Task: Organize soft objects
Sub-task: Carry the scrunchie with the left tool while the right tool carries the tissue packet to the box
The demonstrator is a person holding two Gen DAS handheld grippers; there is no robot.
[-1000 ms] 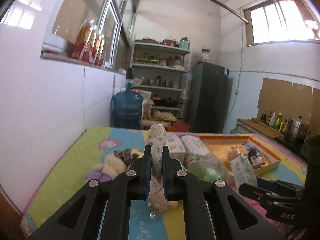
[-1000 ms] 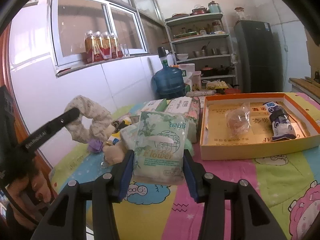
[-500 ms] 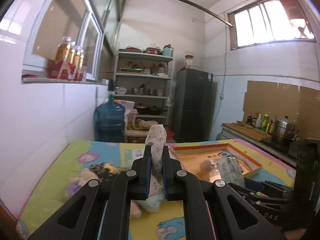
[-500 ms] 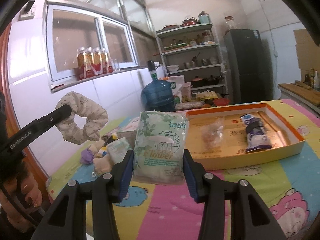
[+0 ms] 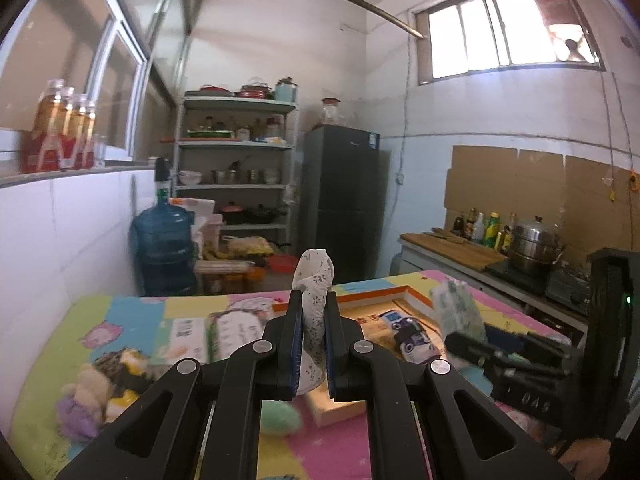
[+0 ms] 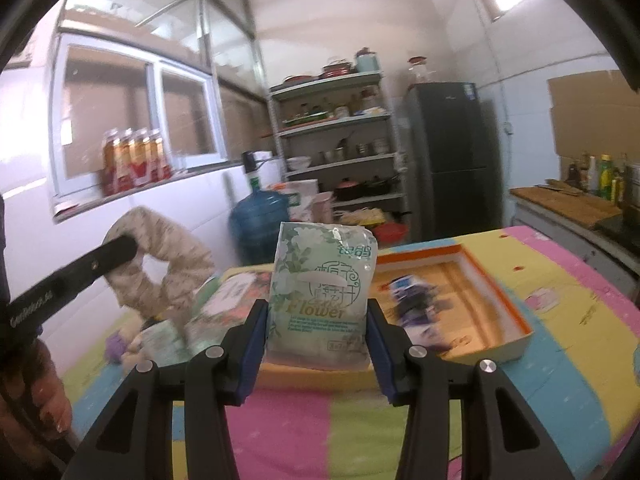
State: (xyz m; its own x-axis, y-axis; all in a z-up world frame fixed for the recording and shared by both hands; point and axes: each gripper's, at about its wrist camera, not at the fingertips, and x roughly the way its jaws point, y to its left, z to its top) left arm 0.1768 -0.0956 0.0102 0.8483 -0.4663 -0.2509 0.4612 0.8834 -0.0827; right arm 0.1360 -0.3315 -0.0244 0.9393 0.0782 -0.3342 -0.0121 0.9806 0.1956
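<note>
Left wrist view: left tool [image 5: 313, 334] pinches scrunchie [image 5: 315, 280] aloft; right tool [image 6: 316, 344] grips tissue pack [image 6: 322, 292], nearly level.

A table [image 6: 580, 320] is wearing a bright cloth with pink, yellow, green and blue squares and cartoon pictures. An orange box [image 6: 504, 304] with low walls is sitting on it, and a small dark packet [image 5: 408, 330] is lying inside. Flat paper packs [image 5: 200, 332] are lying beside the box. Soft toys [image 5: 92, 396] are resting near the left edge, by the white wall.
</note>
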